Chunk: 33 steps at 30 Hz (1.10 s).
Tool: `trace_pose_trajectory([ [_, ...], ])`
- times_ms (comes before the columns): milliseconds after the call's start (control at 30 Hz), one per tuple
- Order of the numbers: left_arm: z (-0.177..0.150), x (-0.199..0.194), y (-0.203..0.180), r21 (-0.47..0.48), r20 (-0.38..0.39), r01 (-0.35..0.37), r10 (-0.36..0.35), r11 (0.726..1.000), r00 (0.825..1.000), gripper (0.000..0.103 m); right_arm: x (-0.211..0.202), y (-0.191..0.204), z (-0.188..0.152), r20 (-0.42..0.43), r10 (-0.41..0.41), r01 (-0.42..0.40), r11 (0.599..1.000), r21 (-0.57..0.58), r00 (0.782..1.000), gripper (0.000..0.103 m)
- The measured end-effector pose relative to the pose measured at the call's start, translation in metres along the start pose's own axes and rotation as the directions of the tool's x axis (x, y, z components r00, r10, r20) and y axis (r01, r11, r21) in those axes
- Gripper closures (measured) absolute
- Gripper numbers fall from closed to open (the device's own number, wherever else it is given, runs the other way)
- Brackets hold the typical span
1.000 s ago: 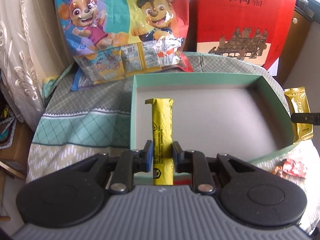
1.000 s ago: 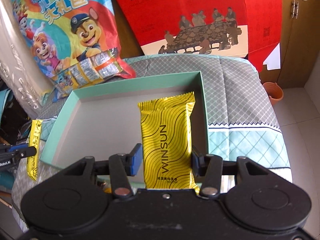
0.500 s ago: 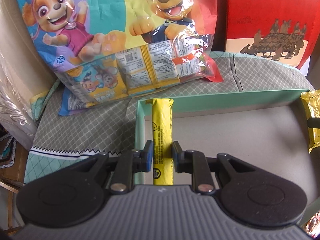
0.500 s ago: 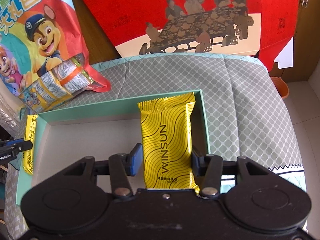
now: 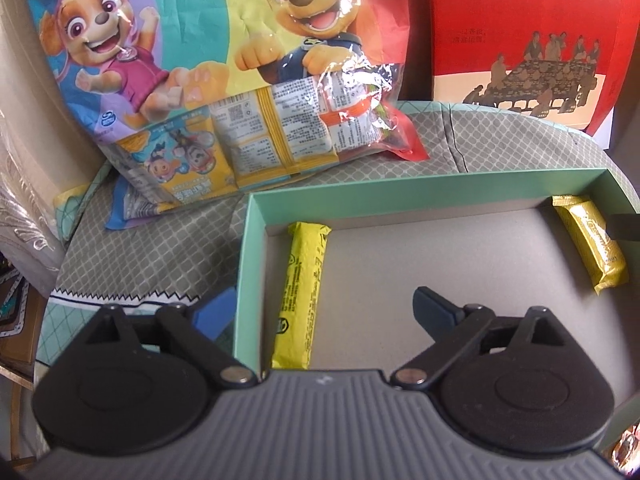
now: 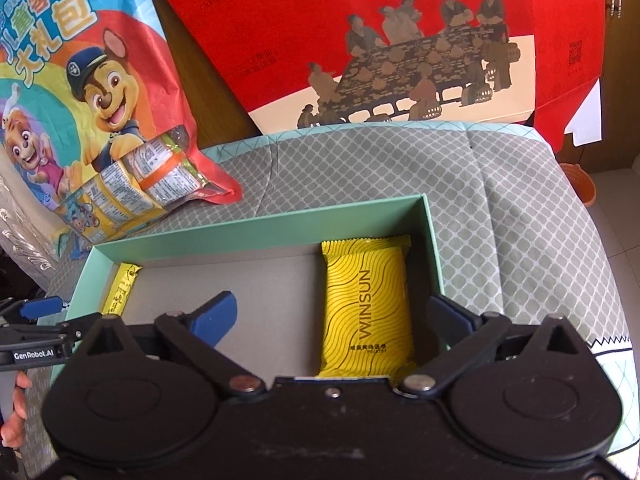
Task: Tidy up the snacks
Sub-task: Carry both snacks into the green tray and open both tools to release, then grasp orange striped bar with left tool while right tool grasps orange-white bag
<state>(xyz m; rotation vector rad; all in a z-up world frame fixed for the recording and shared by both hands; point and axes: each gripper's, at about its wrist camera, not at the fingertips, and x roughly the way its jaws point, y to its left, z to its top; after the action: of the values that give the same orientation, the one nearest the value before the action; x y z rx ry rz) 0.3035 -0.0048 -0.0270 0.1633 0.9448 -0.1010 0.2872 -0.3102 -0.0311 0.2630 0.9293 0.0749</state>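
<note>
The left gripper (image 5: 326, 308) is opening its jaws wide; its 2 fingers touch nothing; 1 blue finger (image 5: 214, 312) hangs outside the box wall and the other one is over the box floor; the thin yellow snack stick (image 5: 302, 292) lies flat between them in the green box (image 5: 420, 196), close to the left wall, with its far end at the back corner. The right gripper (image 6: 340, 316) is opening its jaws wide too and grips nothing; the flat yellow snack pack (image 6: 368, 304) lies on the box floor between its fingers, just beside the right wall and near the back wall. The box sits on a grey checked cloth (image 6: 500, 216); behind it a big cartoon puppy snack bag (image 5: 240, 60) leans on the left; a red gift bag (image 6: 400, 40) stands on the right.
</note>
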Motion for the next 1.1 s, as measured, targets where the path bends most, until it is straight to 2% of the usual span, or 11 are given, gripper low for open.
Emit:
trace_pose_trajectory([
  [67,-0.005,-0.006,0.0,-0.003,-0.002,0.004,-0.004,1.0,1.0,0.001,-0.009,0.002,-0.007,0.009,-0.002,0.002,1.0,-0.005,1.0,0.0],
  [300,-0.031,-0.032,0.002,-0.017,-0.031,0.017,-0.018,1.0,0.999,0.0,-0.041,0.007,-0.034,0.027,0.033,-0.032,0.999,-0.011,0.999,0.0],
  [467,-0.054,-0.064,0.002,-0.018,-0.039,0.041,-0.042,0.999,0.998,0.0,-0.074,0.022,-0.067,0.08,0.072,-0.064,0.993,-0.1,0.994,0.0],
  [667,-0.092,-0.098,0.0,-0.015,-0.064,0.076,-0.077,0.997,0.995,0.0,-0.101,0.043,-0.101,-0.015,0.091,-0.092,0.99,-0.104,0.996,0.0],
  [933,-0.145,-0.134,-0.012,0.01,-0.096,0.123,-0.121,0.992,0.988,0.0,-0.132,0.059,-0.145,-0.041,0.101,-0.105,0.985,-0.134,0.994,0.001],
  [1033,-0.163,-0.143,-0.019,0.027,-0.114,0.138,-0.134,0.99,0.984,0.0,-0.144,0.064,-0.159,-0.043,0.114,-0.12,0.98,-0.162,0.993,0.017],
  [1100,-0.172,-0.146,-0.024,0.035,-0.127,0.147,-0.141,0.989,0.982,0.0,-0.149,0.07,-0.169,-0.04,0.118,-0.123,0.974,-0.19,0.992,0.044],
])
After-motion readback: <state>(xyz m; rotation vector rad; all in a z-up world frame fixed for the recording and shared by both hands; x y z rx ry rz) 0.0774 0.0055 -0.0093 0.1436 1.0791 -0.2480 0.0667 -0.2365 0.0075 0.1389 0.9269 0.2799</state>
